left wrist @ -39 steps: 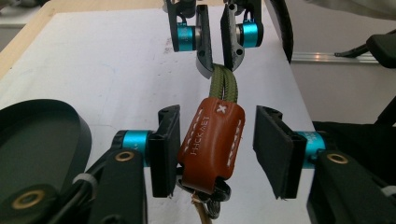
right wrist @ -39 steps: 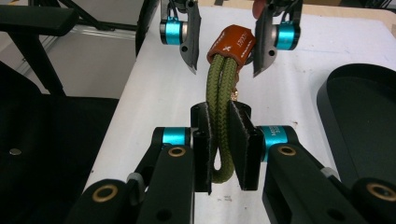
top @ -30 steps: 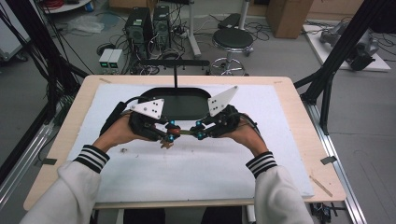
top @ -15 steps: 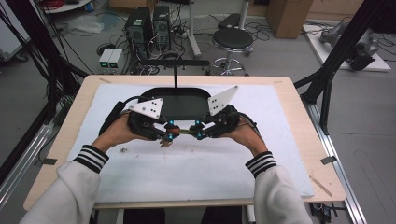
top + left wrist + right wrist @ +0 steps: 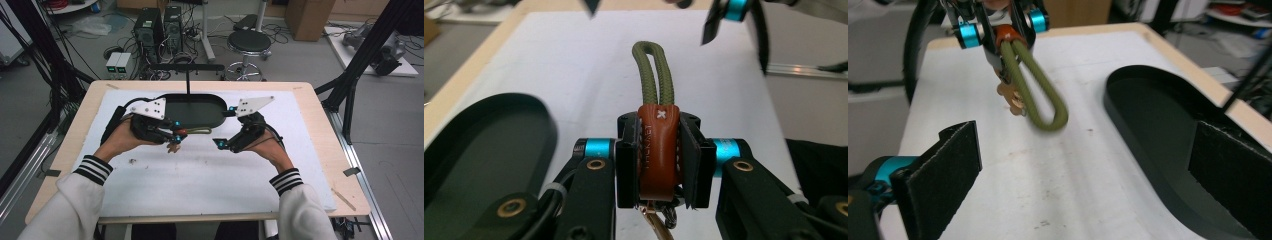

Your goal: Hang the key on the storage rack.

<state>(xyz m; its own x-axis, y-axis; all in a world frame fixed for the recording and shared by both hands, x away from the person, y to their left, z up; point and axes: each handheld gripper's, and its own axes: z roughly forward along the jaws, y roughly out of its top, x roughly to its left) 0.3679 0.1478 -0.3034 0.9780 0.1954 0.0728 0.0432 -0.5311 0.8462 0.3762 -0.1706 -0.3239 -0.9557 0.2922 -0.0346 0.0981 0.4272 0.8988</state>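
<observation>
A key strap, an olive rope loop (image 5: 653, 75) with a brown leather tab (image 5: 657, 145) and a brass clasp, hangs level above the white mat. My left gripper (image 5: 658, 150) is shut on the leather tab. In the high view it sits left of centre (image 5: 175, 136), with the rope loop (image 5: 199, 131) sticking out to the right. My right gripper (image 5: 220, 143) stands a little to the right of the loop's free end. Its jaws have just been opening and are wide apart with nothing between them (image 5: 1093, 150). The right gripper view has the loop (image 5: 1040, 100) ahead, drooping from the left gripper (image 5: 1003, 25).
A black oval tray (image 5: 195, 111) lies just behind both grippers, with a thin T-shaped stand (image 5: 187, 75) rising at its back. The white mat (image 5: 210, 175) covers most of the wooden table (image 5: 320, 125). A stool and computer cases stand on the floor beyond.
The right gripper, which was close against the strap's free end, has opened and drawn back to the right. The left gripper keeps its hold and has not moved.
</observation>
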